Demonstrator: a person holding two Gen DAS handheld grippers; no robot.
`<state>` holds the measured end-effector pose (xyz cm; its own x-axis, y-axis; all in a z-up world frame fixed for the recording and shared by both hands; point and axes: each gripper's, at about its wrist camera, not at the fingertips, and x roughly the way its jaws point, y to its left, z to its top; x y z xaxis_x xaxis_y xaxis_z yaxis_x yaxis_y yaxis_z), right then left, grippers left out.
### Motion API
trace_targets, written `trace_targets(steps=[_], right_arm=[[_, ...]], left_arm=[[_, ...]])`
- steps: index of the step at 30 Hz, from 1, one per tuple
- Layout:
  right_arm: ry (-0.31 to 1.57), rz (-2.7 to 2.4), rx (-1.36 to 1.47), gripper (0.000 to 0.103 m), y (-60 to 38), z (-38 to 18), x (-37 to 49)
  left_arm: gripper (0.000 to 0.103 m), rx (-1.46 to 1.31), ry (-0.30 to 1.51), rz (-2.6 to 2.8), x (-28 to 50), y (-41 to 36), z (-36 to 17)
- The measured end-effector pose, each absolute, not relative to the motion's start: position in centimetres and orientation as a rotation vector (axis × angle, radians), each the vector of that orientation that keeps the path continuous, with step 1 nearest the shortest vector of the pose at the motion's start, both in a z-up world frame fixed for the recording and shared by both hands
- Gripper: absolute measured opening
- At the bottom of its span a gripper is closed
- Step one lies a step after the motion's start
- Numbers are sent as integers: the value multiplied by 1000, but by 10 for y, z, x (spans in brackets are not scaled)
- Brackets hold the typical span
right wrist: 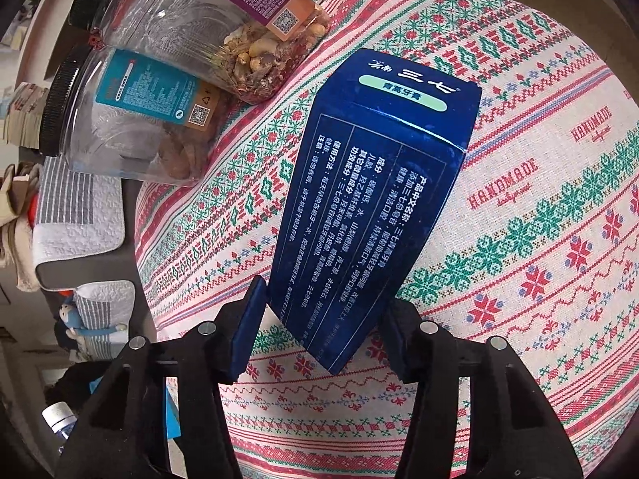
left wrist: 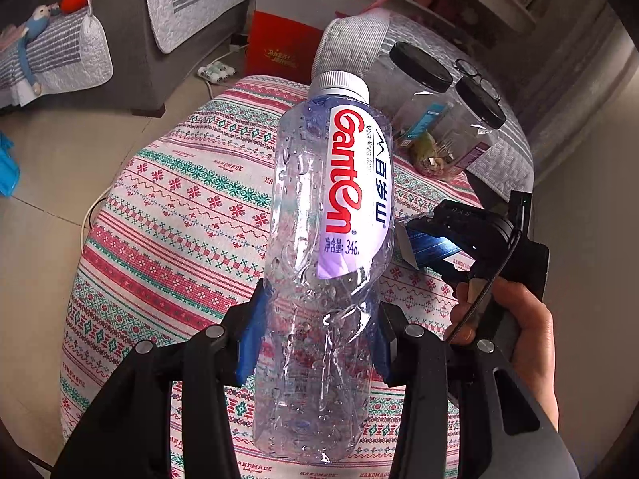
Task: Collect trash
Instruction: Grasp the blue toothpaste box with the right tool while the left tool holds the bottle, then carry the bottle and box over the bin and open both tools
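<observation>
My left gripper (left wrist: 315, 331) is shut on an empty clear plastic water bottle (left wrist: 323, 247) with a white cap and a red-lettered label, held above the patterned tablecloth (left wrist: 167, 215). My right gripper (right wrist: 323, 327) is shut on a dark blue toothpaste box (right wrist: 371, 207), held over the same cloth (right wrist: 539, 219). The right gripper with the box also shows in the left wrist view (left wrist: 447, 239), to the right of the bottle, with a hand on its handle. The bottle's cap shows at the lower left of the right wrist view (right wrist: 60, 417).
Two clear jars with black lids and some food inside stand at the table's far side (left wrist: 431, 119) (right wrist: 167, 80). Glasses (left wrist: 475, 76) lie behind them. A grey sofa (left wrist: 120, 40), a red box (left wrist: 279, 48) and shelves lie beyond the table.
</observation>
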<state>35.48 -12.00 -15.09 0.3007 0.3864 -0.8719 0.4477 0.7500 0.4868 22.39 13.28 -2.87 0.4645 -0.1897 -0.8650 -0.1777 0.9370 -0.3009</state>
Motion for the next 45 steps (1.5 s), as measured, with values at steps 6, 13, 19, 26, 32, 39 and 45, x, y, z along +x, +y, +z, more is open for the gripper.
trace_targets(steps=[6, 13, 19, 26, 32, 39, 45], right_arm=[[1319, 3, 735, 39, -119, -145, 351], [1348, 66, 687, 31, -123, -135, 343], [1383, 168, 627, 26, -124, -125, 338], [1407, 225, 561, 22, -134, -108, 327], [1432, 247, 498, 19, -146, -103, 310], [1420, 256, 462, 17, -170, -82, 293], [1404, 243, 468, 16, -200, -71, 280]], left_arm=[[44, -383, 1091, -6, 226, 134, -28], [44, -382, 1090, -11, 227, 129, -28], [44, -387, 1096, -17, 227, 122, -30], [44, -388, 1104, -32, 228, 109, -32], [44, -398, 1108, -50, 227, 100, -30], [44, -390, 1124, -73, 226, 83, -33], [44, -388, 1138, -103, 225, 59, -34]])
